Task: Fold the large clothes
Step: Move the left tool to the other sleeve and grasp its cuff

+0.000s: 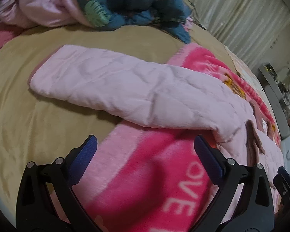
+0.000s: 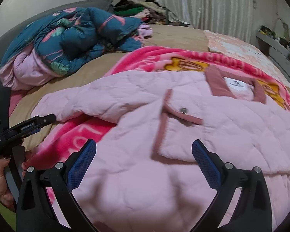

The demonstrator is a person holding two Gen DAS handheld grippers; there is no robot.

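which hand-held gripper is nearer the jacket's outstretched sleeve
Left. The left hand-held gripper hovers open just short of the sleeve. The right hand-held gripper is over the pink jacket body, farther away.

Count on the bed [image 2: 179, 35]

One pink quilted jacket [image 2: 164, 135], one hot-pink blanket [image 2: 145, 58], one teal floral comforter [image 2: 77, 36], one clothes heap [image 2: 141, 11]; two grippers, left [image 1: 145, 150] and right [image 2: 144, 154], each had two blue-padded fingers [image 2: 81, 166].

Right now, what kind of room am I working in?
Most likely a bedroom. The pink quilted jacket is spread on a bed with a tan sheet, a rumpled teal floral comforter is heaped at the far end, and pleated curtains hang behind it.
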